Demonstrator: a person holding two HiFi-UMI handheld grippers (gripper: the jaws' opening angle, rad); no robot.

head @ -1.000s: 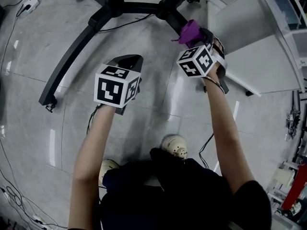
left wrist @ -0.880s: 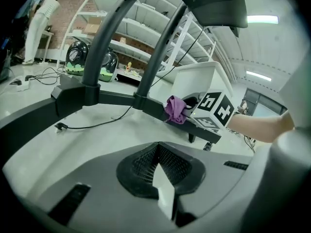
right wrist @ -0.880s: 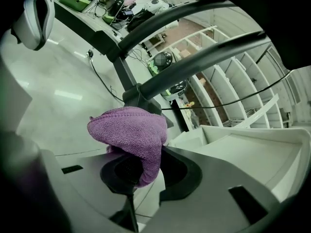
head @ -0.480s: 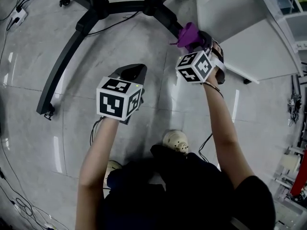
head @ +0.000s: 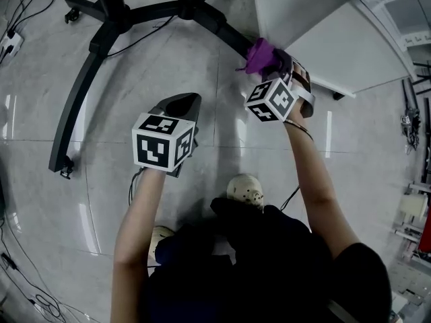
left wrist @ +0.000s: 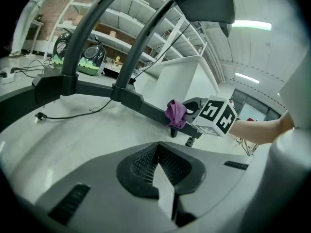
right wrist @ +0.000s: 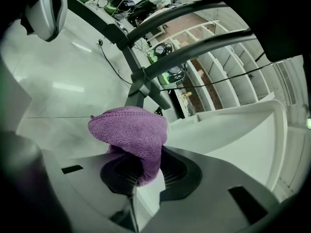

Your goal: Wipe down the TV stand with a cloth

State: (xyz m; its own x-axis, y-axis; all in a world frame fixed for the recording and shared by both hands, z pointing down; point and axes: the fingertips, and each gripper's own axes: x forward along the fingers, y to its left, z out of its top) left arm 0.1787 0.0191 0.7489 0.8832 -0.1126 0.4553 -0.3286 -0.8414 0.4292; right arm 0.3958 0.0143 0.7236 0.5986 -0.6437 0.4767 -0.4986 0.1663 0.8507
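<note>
Cloth (right wrist: 130, 130): one, clamped in right tongs (right wrist: 141, 177).

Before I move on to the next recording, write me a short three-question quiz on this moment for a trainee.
1. True or false: the left gripper holds the purple cloth.
2. In the head view, which is closest to the cloth? A) the stand's black leg; B) the person's shoe; C) the floor cables.
3. Fill in: the right gripper is ___ on the cloth.

Key: 1 false, because the left gripper is shut on nothing; 2 A; 3 shut.
</note>
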